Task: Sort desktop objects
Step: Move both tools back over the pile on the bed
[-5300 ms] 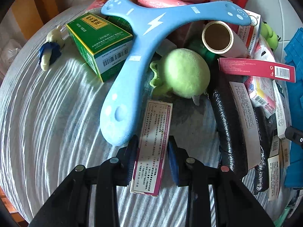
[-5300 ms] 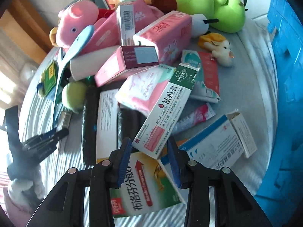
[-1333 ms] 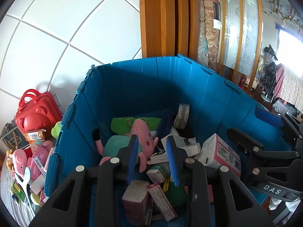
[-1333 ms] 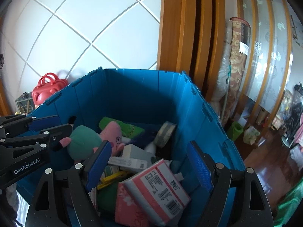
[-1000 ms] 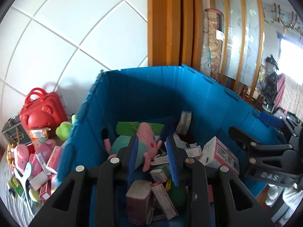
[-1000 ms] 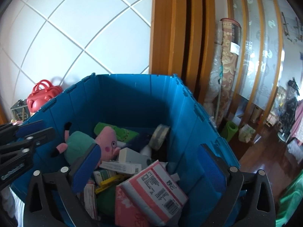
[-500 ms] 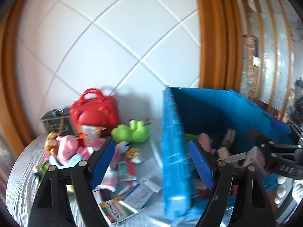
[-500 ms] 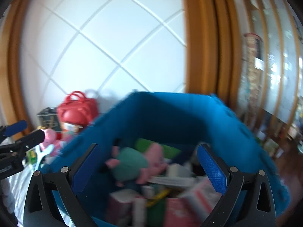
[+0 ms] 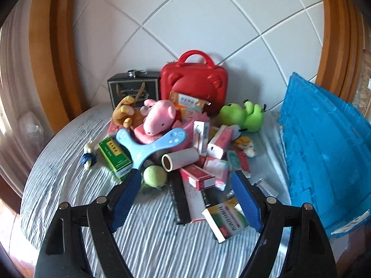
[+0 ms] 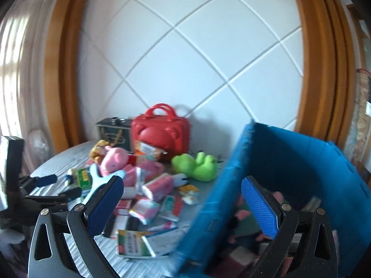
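left tool [image 9: 185, 199]: wide open, empty | pink-red box [image 9: 197, 178] dead ahead, long axis running away from me | right tool [image 10: 183, 206]: open too, farther off by blue crate [image 10: 289, 162]

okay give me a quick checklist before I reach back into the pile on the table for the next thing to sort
1. Left claw empty, jaws wide, nothing between them: ok.
2. Right claw empty, jaws wide: ok.
3. Items left to sort: ok; green ball, paper roll and pink-and-white box lie nearest the left claw.
4. Ball free to lift: cannot tell; the blue boomerang ends right beside it.
5. Blue bin within reach, top open: ok.
6. Right wrist view sharp enough to aim: not ok, blurred.
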Demonstrator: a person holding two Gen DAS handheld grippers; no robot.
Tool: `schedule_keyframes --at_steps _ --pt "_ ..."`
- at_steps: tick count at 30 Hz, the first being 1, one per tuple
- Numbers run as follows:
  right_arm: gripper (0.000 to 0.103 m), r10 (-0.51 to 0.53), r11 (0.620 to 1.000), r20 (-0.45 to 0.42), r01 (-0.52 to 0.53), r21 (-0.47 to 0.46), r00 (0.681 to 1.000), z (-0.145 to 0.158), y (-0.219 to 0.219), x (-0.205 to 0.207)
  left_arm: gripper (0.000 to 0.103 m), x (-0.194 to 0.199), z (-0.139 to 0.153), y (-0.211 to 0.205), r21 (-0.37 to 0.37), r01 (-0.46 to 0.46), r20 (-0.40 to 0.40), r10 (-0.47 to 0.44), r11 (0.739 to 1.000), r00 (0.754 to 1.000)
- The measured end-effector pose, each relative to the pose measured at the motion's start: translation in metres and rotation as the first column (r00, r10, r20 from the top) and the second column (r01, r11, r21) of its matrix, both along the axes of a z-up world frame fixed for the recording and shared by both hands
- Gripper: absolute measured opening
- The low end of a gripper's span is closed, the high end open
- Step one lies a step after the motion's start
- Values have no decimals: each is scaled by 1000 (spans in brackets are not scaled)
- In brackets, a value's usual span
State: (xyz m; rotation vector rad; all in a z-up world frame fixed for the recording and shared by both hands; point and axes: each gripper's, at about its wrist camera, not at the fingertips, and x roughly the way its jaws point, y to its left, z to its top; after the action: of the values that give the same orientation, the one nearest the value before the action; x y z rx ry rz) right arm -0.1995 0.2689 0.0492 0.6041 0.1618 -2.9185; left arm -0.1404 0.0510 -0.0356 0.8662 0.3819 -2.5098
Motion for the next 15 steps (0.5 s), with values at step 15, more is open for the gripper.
schedule_keyframes --at_steps 15 --pt "103 54 998 339 -44 -36 939 -109 -84 -58 80 -3 -120 -67 124 -34 234 4 992 972"
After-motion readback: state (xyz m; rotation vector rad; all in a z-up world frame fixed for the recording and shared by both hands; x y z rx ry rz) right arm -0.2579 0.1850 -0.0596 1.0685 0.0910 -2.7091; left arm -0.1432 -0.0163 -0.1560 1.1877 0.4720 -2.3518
